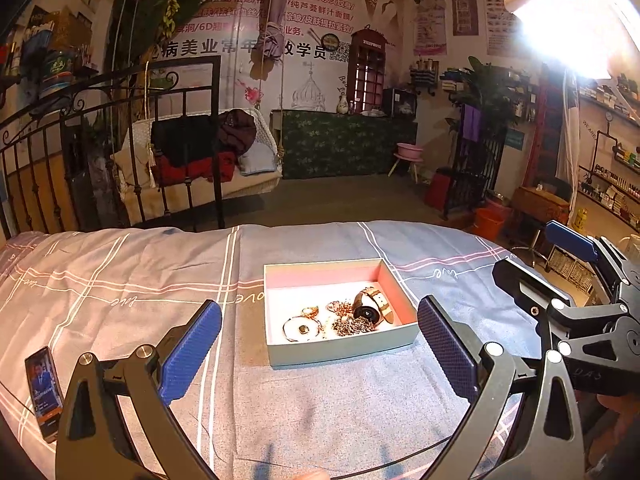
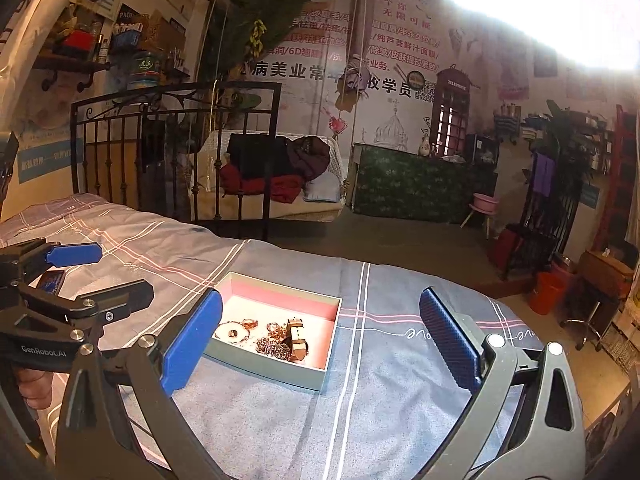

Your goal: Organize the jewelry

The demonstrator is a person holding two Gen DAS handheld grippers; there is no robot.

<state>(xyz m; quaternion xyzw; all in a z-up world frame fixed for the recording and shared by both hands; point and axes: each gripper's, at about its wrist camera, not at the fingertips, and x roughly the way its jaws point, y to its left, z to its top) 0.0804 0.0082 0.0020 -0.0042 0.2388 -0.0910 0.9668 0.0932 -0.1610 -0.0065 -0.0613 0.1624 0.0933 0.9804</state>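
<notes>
A shallow box with a pink inside stands on the checked bedspread. In it lie a watch with a tan strap, a dark beaded chain, a gold bangle and small rings. My left gripper is open and empty, just short of the box. My right gripper is open and empty, with the box ahead on its left side and the watch showing inside. The right gripper also shows in the left wrist view, to the right of the box.
A phone with a lit screen lies on the bedspread at the left. An iron bed rail stands behind the bed. The bed's far edge drops to the floor. A swing seat with clothes hangs beyond.
</notes>
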